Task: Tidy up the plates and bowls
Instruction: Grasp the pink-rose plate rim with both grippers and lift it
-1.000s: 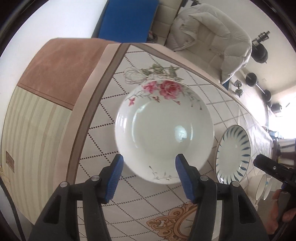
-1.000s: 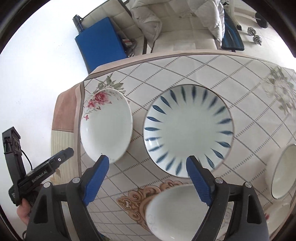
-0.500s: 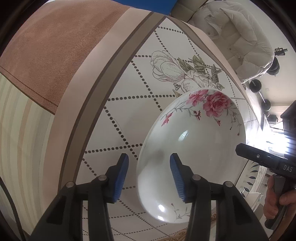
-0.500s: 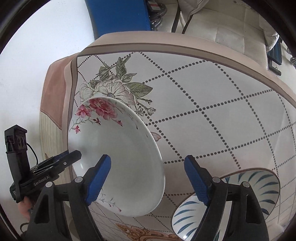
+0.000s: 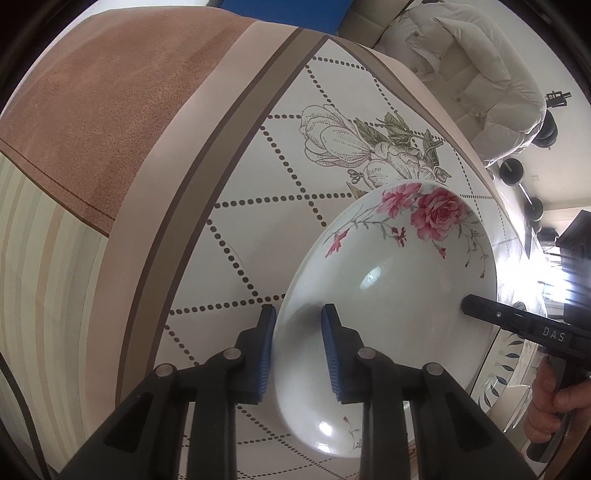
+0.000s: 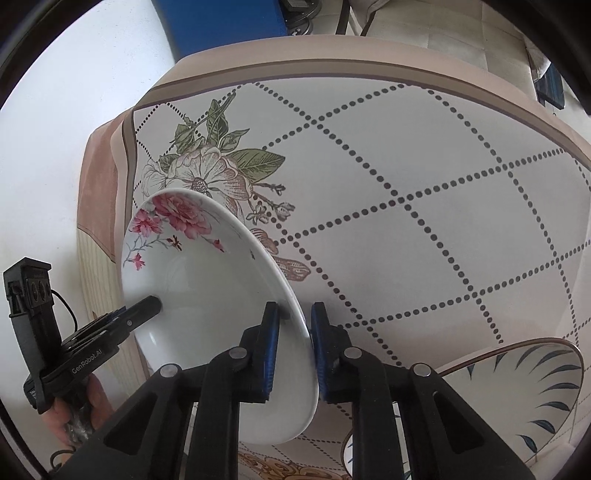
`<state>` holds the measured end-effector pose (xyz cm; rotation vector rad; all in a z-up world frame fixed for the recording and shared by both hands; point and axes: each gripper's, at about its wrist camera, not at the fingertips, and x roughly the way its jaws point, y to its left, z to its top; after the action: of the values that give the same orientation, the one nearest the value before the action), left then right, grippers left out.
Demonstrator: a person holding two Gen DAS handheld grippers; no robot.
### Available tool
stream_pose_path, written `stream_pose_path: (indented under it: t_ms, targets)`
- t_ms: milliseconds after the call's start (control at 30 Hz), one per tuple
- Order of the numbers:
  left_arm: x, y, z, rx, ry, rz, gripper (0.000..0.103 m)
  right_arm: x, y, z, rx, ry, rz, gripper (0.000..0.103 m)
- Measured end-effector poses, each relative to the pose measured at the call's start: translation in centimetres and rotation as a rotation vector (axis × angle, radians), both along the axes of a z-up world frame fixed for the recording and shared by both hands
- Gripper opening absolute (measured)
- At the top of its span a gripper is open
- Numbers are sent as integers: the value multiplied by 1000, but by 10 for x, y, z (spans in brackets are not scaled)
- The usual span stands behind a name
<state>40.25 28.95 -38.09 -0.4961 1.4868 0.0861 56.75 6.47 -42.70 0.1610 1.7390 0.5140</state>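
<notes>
A white plate with pink roses [image 5: 399, 288] lies on the patterned tablecloth [image 5: 258, 177]. My left gripper [image 5: 298, 317] is shut on its left rim, one blue pad under and one over the edge. My right gripper [image 6: 293, 314] is shut on the opposite rim of the same rose plate [image 6: 192, 273]. Each gripper shows in the other's view, the right one [image 5: 517, 325] at the plate's right and the left one [image 6: 110, 328] at its left. A white plate with blue leaf strokes [image 6: 524, 384] sits just right of the rose plate.
The tablecloth's brown border and the table's left edge [image 5: 110, 129] lie close to the rose plate. A sofa with a white jacket [image 5: 472, 74] and a blue panel [image 6: 229, 26] stand beyond the table. Dumbbells [image 5: 517, 173] lie on the floor.
Both grippers have moved in to the rose plate and closed on its opposite rims. One second ago both were open and farther back.
</notes>
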Motion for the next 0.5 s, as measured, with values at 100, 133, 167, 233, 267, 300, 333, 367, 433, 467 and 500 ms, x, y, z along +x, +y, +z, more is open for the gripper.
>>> stream_pose_path:
  t_ms: [100, 133, 167, 233, 267, 300, 333, 367, 433, 467, 500]
  targets:
    - [0, -1, 3, 25, 0, -14, 22, -6, -1, 1, -7, -7, 6, 18]
    - [-1, 0, 3, 26, 2, -13, 21, -9, 0, 0, -7, -6, 3, 18]
    - [0, 0, 4, 26, 4, -14, 21, -11, -1, 0, -4, -1, 1, 18]
    - [-1, 1, 6, 28, 4, -13, 19, -16, -2, 1, 4, 9, -8, 17]
    - [-2, 1, 8, 33, 4, -18, 19, -18, -3, 2, 7, 7, -9, 17]
    - [-4, 1, 10, 41, 0, -23, 19, -21, -2, 3, 7, 7, -9, 17]
    - [-6, 0, 12, 49, -3, -29, 19, -24, -1, 4, 7, 5, -11, 16]
    - [-6, -1, 13, 56, -5, -34, 19, -26, -2, 6, 8, 3, -13, 16]
    - [-10, 2, 16, 54, -9, -28, 19, -31, 0, 8, 9, -5, -14, 16]
    - [-8, -2, 17, 52, -10, -28, 19, -34, 3, 9, 11, -5, -18, 16]
    - [-10, -1, 19, 51, -15, -27, 19, -37, 4, 10, 14, -4, -22, 16]
